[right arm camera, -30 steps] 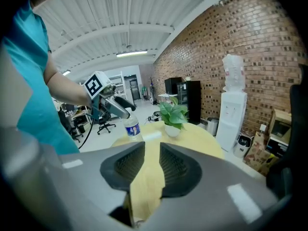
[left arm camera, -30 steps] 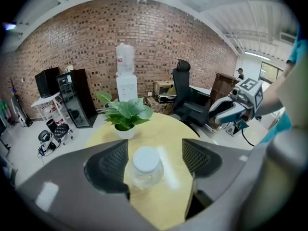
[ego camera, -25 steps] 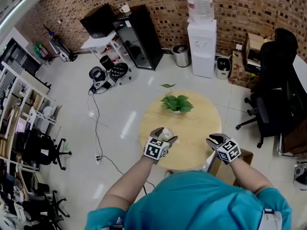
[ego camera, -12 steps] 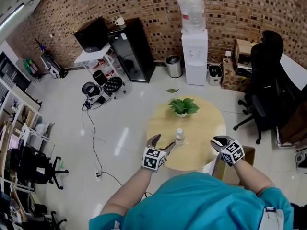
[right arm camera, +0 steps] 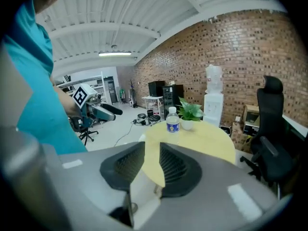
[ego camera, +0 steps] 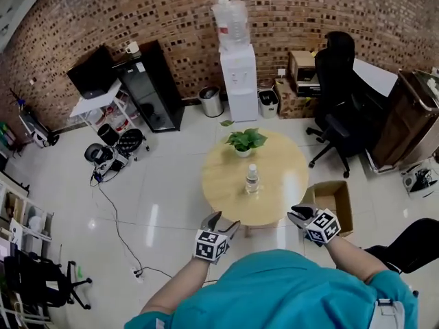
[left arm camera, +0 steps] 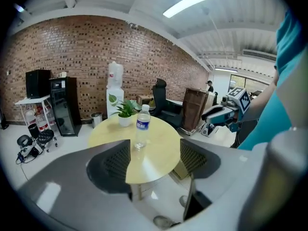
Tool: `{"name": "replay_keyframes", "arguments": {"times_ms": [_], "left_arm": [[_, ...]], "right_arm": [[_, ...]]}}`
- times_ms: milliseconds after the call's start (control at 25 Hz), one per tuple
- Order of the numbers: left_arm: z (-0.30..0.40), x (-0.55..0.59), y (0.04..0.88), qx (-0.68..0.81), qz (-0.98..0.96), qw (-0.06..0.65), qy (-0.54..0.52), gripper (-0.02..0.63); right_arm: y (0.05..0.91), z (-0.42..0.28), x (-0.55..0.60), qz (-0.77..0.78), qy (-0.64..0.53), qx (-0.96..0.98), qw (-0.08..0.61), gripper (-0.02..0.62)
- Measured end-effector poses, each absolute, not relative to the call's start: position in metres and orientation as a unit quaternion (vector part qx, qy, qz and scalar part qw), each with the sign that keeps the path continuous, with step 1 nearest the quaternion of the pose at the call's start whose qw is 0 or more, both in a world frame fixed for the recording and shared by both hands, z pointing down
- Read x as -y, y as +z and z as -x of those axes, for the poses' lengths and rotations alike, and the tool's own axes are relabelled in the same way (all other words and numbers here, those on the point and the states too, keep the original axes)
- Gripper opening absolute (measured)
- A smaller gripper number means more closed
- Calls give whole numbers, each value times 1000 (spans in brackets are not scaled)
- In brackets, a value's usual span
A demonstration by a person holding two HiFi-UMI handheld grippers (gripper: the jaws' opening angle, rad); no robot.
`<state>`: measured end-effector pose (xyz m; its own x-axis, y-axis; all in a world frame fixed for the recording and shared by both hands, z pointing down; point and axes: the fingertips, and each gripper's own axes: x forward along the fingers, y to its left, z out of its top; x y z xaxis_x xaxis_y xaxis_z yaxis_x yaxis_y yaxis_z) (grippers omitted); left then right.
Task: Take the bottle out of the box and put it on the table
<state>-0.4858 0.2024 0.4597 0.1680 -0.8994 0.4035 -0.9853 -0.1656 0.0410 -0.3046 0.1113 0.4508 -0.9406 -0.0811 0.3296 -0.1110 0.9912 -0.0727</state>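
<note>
A clear water bottle [ego camera: 252, 179] with a blue label stands upright on the round wooden table [ego camera: 274, 190], free of both grippers. It also shows as the bottle [left arm camera: 141, 126] in the left gripper view and the bottle [right arm camera: 173, 121] in the right gripper view. My left gripper [ego camera: 218, 223] hangs off the table's near edge; its jaws stand wide open, have just been closing a little, and hold nothing [left arm camera: 155, 148]. My right gripper [ego camera: 300, 216] hovers near the table's right front, its jaws a narrow gap apart and empty [right arm camera: 152, 150].
An open cardboard box [ego camera: 331, 199] sits on the floor right of the table, close to my right gripper. A potted plant [ego camera: 245, 141] stands at the table's far side. A black office chair [ego camera: 336, 108] is behind on the right, and a cable [ego camera: 113, 214] runs across the floor on the left.
A second ago the left jaws were around the bottle on the table; they have let it go. Both grippers have drawn back from the table toward me, and the bottle stays standing.
</note>
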Motion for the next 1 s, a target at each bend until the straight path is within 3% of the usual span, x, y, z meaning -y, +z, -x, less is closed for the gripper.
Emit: {"name": "replay_keyframes", "arguments": {"times_ms": [200,600,1000], "left_arm": [[410,-238,438,625,-754,148,139,318],[184,-308,372,609,-768,177,89,302],[84,-393,327,635,-743,183,104,297]], "right_arm": [[414,229,-146,-54,41,986,152,95],[353,50,-256,15,22,986,162,95],[329,-64,-327,43,51,988,139,95]]}}
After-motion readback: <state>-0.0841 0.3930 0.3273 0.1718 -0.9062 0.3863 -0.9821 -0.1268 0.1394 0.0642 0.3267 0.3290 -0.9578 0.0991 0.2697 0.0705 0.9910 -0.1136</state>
